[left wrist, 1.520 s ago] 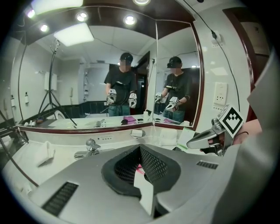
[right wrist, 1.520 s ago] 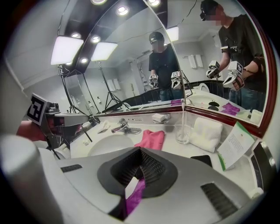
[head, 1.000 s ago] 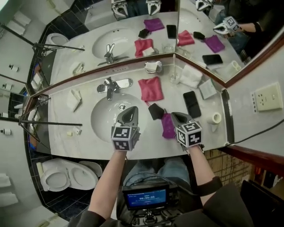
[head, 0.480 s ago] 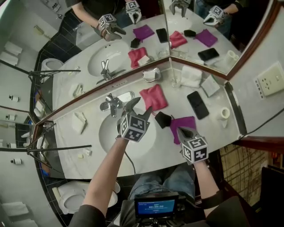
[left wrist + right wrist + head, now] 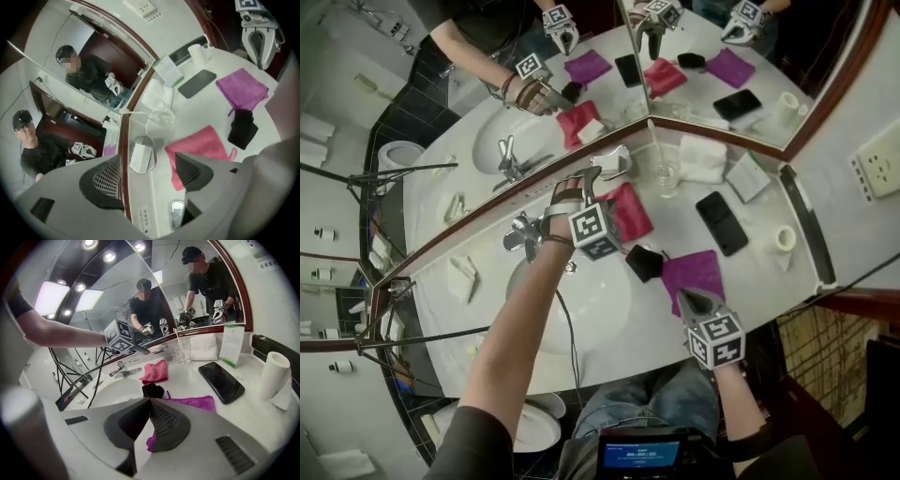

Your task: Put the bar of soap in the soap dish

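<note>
An oval silver soap dish point(image 5: 151, 159) stands on the ledge by the mirror, and a white wrapped soap bar point(image 5: 138, 157) lies in it. My left gripper point(image 5: 147, 158) points at the dish from just short of it. Its jaws are opening and nothing is between them. In the head view the left gripper point(image 5: 589, 178) reaches over the faucet toward the soap dish point(image 5: 615, 161). My right gripper point(image 5: 151, 401) is shut on nothing. It hovers at the near edge of the purple cloth point(image 5: 694, 272), right gripper point(image 5: 689, 302) near the counter's front.
Pink cloth point(image 5: 623, 211), black pouch point(image 5: 644, 262) and phone point(image 5: 720, 222) lie on the counter. A glass point(image 5: 667, 173), folded white towel point(image 5: 703, 157), card point(image 5: 748, 176) and paper roll point(image 5: 784, 239) stand at the back and right. Faucet point(image 5: 525, 234) and sink basin point(image 5: 591, 314) are left.
My left gripper went from above the sink's front edge to the back ledge by the dish, rolled over and opened its jaws. The right gripper sank a little toward the counter's front.
</note>
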A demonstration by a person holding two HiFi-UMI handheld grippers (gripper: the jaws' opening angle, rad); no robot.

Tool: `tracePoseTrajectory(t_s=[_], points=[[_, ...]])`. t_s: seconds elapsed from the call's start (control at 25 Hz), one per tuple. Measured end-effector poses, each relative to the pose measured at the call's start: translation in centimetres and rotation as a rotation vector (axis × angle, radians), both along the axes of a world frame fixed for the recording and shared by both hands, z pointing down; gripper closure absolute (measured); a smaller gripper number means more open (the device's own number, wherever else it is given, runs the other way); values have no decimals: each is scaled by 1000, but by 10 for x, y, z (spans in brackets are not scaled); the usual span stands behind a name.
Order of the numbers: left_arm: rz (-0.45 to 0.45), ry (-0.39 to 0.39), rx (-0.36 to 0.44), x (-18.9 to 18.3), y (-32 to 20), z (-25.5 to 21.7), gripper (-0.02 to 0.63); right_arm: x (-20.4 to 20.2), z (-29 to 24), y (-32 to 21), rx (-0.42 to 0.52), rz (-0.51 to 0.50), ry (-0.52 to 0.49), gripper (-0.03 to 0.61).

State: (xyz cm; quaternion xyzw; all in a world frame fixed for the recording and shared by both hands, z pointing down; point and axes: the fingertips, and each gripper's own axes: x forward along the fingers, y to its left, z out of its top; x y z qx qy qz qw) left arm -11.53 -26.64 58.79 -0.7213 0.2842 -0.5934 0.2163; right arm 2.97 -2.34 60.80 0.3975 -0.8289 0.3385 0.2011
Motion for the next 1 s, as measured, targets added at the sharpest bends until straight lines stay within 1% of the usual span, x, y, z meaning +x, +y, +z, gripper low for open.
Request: tracePoseTrajectory(t_s=[0.08, 0.12, 0.32, 0.48, 0.64, 0.72, 0.8, 0.84, 0.92, 1.0], points=[[-6, -69, -35, -9, -12, 24, 258, 4, 5, 4, -8, 12, 3, 561], [-8, -87, -45, -11, -18, 32, 258, 6, 8, 6, -12, 17, 4, 561], [14, -115, -54, -5, -40, 46, 258, 13, 19, 17, -34, 38, 11, 561], [4, -123, -71, -3, -55, 50, 261, 16, 26, 21, -45, 48, 12, 561], [-10, -131, -119, -3, -61, 57, 269, 19, 29, 21, -50, 50, 15, 561], [-15, -115, -135, -2, -64, 60, 285, 21, 29, 19, -49, 54, 18, 561], [-11, -95, -147, 1, -65, 63, 323, 24, 29, 17, -46, 58, 22, 561], [-9, -90, -160, 2, -62, 64, 356, 25, 29, 16, -45, 60, 24, 561], [-6, -89, -185, 2, -54, 61, 383, 26, 28, 15, -45, 62, 25, 561], [-3, -70, -189, 3, -48, 58, 415, 25, 27, 15, -45, 62, 23, 561]])
